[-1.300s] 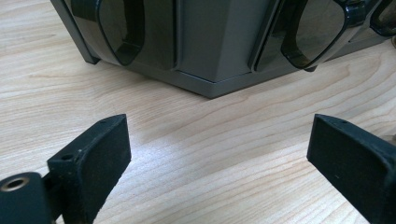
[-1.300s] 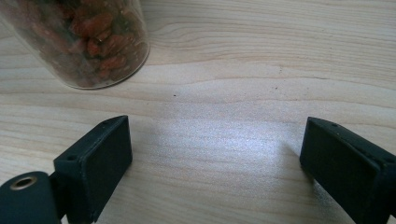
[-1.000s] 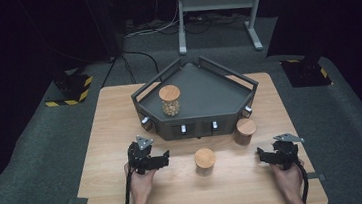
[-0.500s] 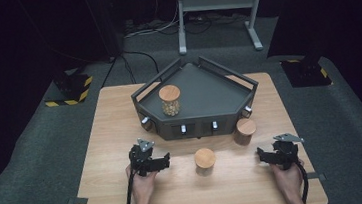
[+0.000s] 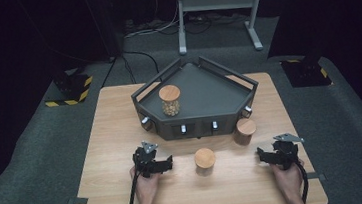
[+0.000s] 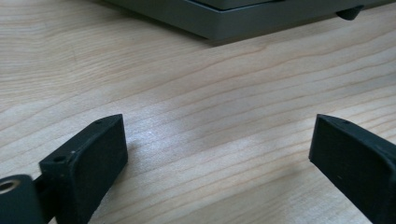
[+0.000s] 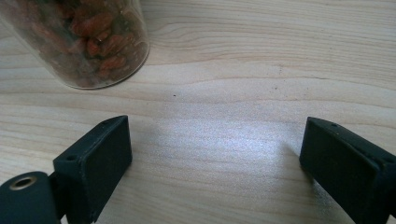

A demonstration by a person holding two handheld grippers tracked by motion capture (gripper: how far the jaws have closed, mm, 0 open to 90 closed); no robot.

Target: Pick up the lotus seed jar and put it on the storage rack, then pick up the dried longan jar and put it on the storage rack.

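A dark grey five-sided tray [image 5: 218,91] stands at the back middle of the wooden table, with a wooden-lidded glass jar [image 5: 170,100] upright inside it at the left. A second lidded jar [image 5: 245,131] stands just in front of the tray's right end, and a third [image 5: 205,161] is at the front middle. My left gripper [image 5: 166,164] rests open on the table left of that third jar, and my right gripper [image 5: 263,155] rests open to its right. In the left gripper view the open jaws [image 6: 218,128] frame bare wood. The right gripper [image 7: 215,126] is empty too, with a jar of reddish-brown bits [image 7: 88,42] ahead of it.
The tray's front edge [image 6: 224,21] lies close ahead of the left gripper. Small knobs [image 5: 183,129] line the tray's front wall. Beyond the table, on dark carpet, are a metal stand [image 5: 220,8] and yellow-black striped bases [image 5: 70,90].
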